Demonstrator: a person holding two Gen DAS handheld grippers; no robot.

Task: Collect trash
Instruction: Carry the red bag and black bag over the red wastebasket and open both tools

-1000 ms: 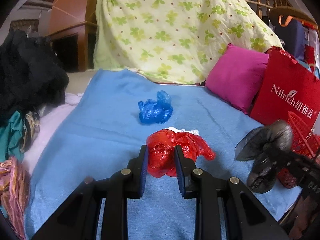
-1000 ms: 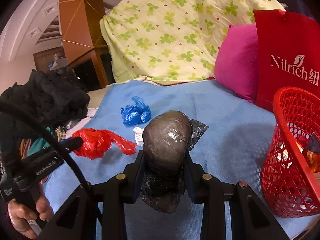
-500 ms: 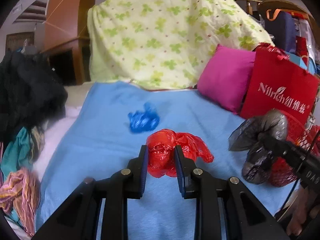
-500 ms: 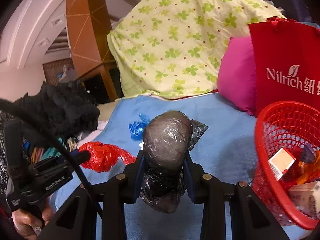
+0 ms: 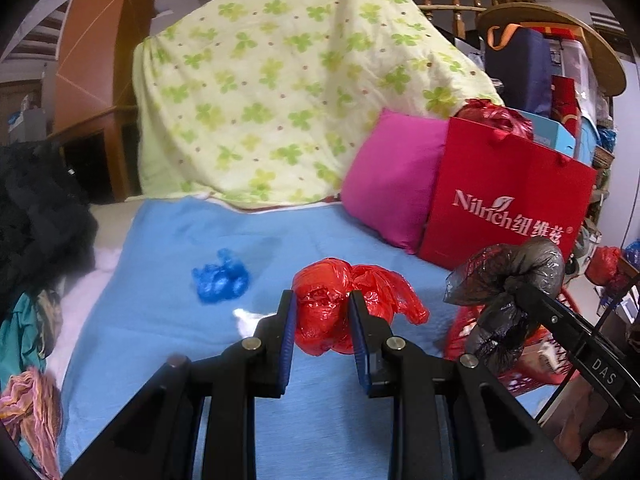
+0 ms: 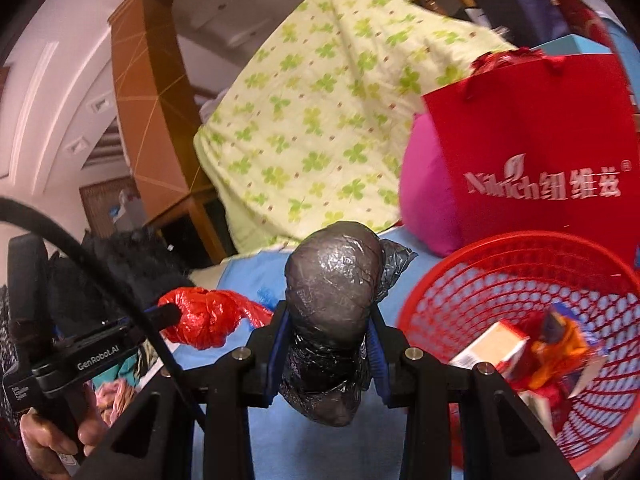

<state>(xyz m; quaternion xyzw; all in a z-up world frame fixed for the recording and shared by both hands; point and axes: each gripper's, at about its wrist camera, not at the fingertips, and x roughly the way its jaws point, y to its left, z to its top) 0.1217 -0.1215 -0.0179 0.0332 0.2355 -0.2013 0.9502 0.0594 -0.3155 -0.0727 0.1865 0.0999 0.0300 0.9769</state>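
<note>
Between the jaws of the right gripper (image 6: 326,344) a grey-black bag wad (image 6: 332,320) stands clamped with its long axis upright, the red basket (image 6: 452,280) just to its right and lower. Left gripper (image 5: 322,330) pinches a red bag wad (image 5: 328,312) above the blue bed cover (image 5: 168,312), farther from the basket; the right should drop first.

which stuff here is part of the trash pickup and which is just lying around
Part of the job:
- red plastic bag, held in the left gripper
- black plastic bag, held in the right gripper
- blue plastic bag, loose on the blue blanket
- red mesh basket, already holding trash

Just lying about:
- pink pillow
- red Nilrich gift bag
- clover-print quilt
- black clothing
</note>
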